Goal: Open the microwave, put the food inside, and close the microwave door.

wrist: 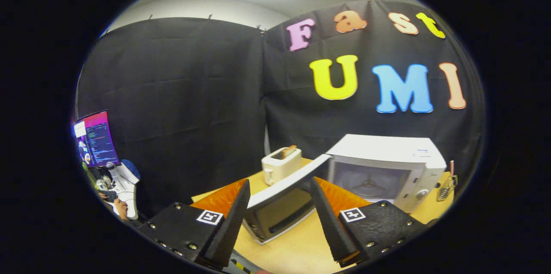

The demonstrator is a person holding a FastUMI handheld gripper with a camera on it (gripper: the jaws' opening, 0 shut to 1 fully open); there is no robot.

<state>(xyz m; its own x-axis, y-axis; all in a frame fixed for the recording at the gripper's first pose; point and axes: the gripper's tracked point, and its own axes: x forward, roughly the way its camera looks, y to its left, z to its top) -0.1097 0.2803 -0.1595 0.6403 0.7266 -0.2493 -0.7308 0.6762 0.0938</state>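
Booth wall [181, 93]: black cloth, hung in two panels that meet at a seam near the centre of the frame; fills the upper and middle part of the view.

Table [297, 244]: light wood top, lower centre and lower right of the frame, carrying the appliances below.

Microwave [387, 166]: white, right of centre on the table, standing open. Its cavity faces the camera with a round turntable visible inside; a control knob sits on its right front panel.

Microwave door [282, 205]: swung wide out to the left, its white top edge running diagonally from the cavity toward the lower centre; dark window panel facing down-left. The door's outer end lies between the two fingers.

Gripper [279, 190]: bottom of the frame, fingers spread wide apart. The jaws straddle the door edge without visibly pressing on it; whether either finger touches it cannot be told.

Toaster [282, 164]: cream-coloured, centre of the frame, behind the door and left of the microwave, with a slice of bread [289, 151] standing up out of its slot.

Monitor [95, 138]: lit screen, left edge of the frame, beyond the table.

Utensil holder [447, 185]: small wire item at the table's right end, just beside the microwave.

Person's hand [120, 208]: lower left, below the monitor, beside a dark keyboard.
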